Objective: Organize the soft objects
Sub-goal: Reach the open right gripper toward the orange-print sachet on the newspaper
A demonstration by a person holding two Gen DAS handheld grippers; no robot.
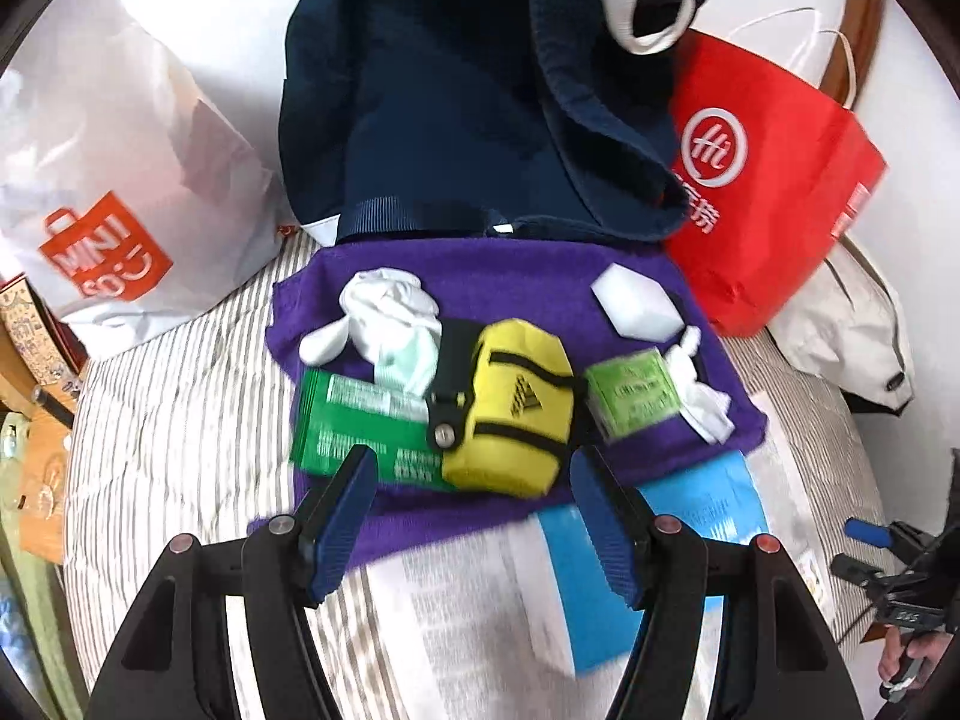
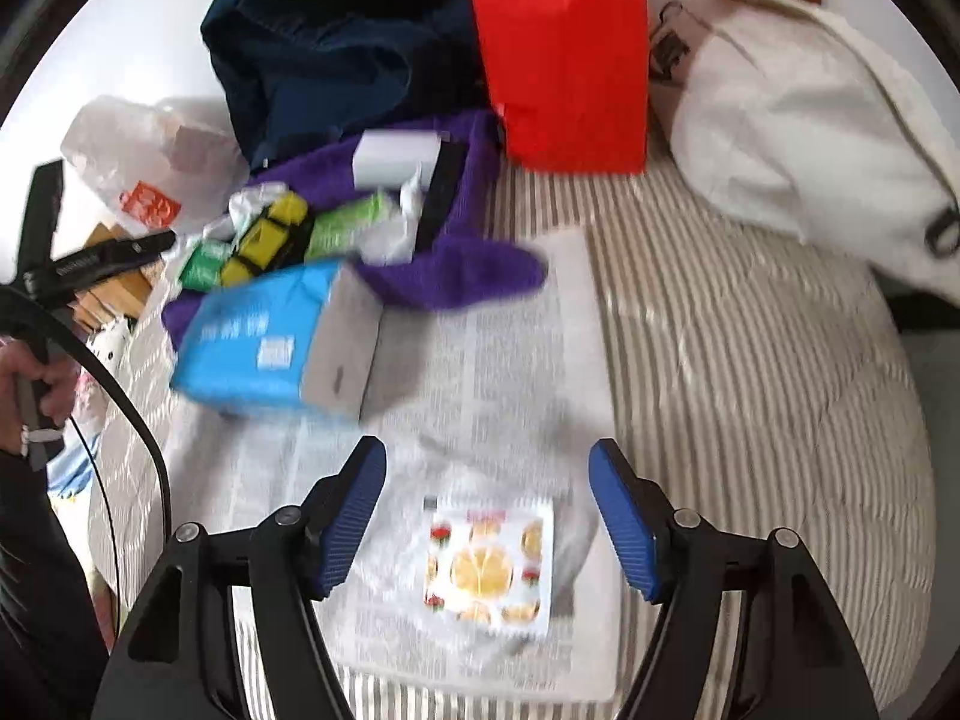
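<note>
The left hand-held gripper (image 1: 474,516) has two matte black plastic arms with triangular cut-outs, round metal pivot screws, some tinged red, and ribbed blue rubber pads (image 1: 345,525) on its fingers. The right hand-held gripper (image 2: 489,516) is built the same: black frame, silver screws, blue ridged pads (image 2: 621,519). At the left edge, a bare-skinned hand (image 2: 42,384) shows above a dark sleeve, with a thin black cable (image 2: 129,414) curving past.

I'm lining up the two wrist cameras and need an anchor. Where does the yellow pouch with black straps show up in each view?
Left wrist: yellow pouch at centre, on the purple towel, just beyond the open fingers.
Right wrist: yellow pouch small at mid-left, on the same purple towel.
Shared landmark: red paper bag, behind the towel.
</note>
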